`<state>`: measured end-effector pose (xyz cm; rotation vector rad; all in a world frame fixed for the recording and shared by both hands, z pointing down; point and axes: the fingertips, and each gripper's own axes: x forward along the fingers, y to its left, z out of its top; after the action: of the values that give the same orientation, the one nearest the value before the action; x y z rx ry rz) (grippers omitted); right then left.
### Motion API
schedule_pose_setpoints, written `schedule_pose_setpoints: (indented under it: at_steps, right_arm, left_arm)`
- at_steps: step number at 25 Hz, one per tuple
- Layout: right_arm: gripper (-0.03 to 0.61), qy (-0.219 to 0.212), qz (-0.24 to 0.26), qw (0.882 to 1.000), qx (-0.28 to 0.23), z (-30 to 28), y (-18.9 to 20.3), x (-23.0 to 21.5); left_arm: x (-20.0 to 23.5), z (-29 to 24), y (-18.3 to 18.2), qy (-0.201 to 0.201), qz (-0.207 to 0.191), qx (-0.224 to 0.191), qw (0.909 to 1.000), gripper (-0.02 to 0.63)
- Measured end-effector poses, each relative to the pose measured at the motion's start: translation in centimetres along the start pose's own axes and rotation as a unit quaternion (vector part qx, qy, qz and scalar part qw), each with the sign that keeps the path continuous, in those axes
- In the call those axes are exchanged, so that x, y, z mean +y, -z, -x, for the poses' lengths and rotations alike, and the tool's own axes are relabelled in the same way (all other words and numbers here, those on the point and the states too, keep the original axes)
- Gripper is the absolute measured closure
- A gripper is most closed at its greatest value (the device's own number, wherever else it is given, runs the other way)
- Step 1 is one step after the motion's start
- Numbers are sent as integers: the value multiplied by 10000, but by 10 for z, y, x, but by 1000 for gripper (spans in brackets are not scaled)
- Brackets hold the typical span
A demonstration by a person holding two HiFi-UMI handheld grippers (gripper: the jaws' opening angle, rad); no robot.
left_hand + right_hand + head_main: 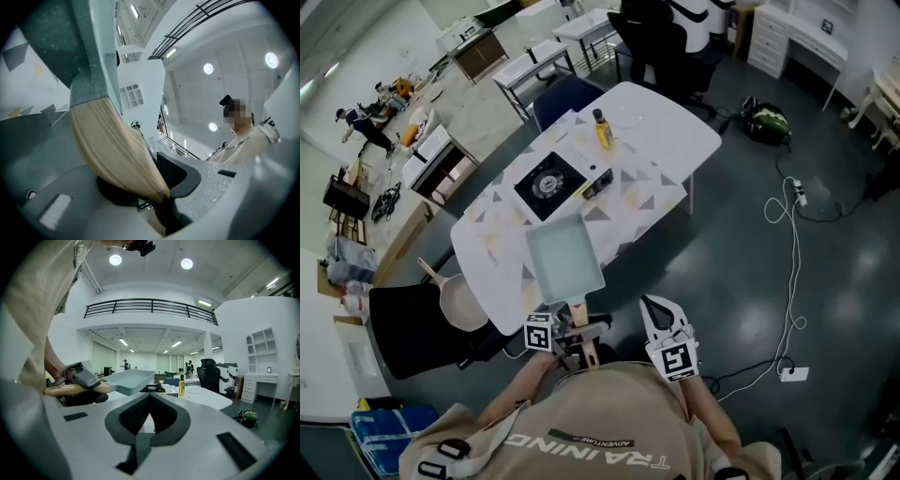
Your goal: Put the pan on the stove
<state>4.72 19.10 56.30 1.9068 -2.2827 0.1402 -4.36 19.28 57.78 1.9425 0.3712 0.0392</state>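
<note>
A rectangular pale teal pan [565,258] with a wooden handle [584,339] hangs over the near edge of the white table [675,141]. My left gripper [575,323] is shut on that handle; in the left gripper view the handle [112,150] runs between the dark pads, up to the pan body [89,61]. The black portable stove [548,183] sits mid-table, beyond the pan. My right gripper [654,305] is to the right of the handle, shut and holding nothing. The right gripper view shows the pan [129,380], the stove [152,388] behind it and the left gripper [79,378].
A yellow bottle [603,129] stands on the table past the stove. A round beige pan [461,302] lies by a black chair [412,328] at the left. Office chairs stand at the table's far side. Cables and a power strip [794,373] lie on the floor at the right.
</note>
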Motion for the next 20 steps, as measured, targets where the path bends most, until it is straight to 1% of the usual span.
schedule_pose_setpoints:
  at_steps: [2, 5, 12, 16, 20]
  right_arm:
    - [580, -97, -34, 9999, -36, -4, 5, -6]
    - [580, -244, -154, 9996, 53, -6, 11, -7]
    - [580, -494, -264, 9982, 197, -32, 20, -17]
    - [580, -692, -141, 9971, 275, -54, 23, -22]
    - [580, -743, -35, 9966, 362, -81, 18, -40]
  left_arm:
    - [7, -6, -5, -93, 74, -99, 9999, 499]
    - [10, -10, -9, -102, 244, -234, 9994, 499]
    - [26, -24, -26, -57, 261, -217, 9994, 497]
    - [41, -27, -48, -47, 229, -261, 9994, 495]
    - [54, -32, -79, -20, 175, -256, 9995, 492]
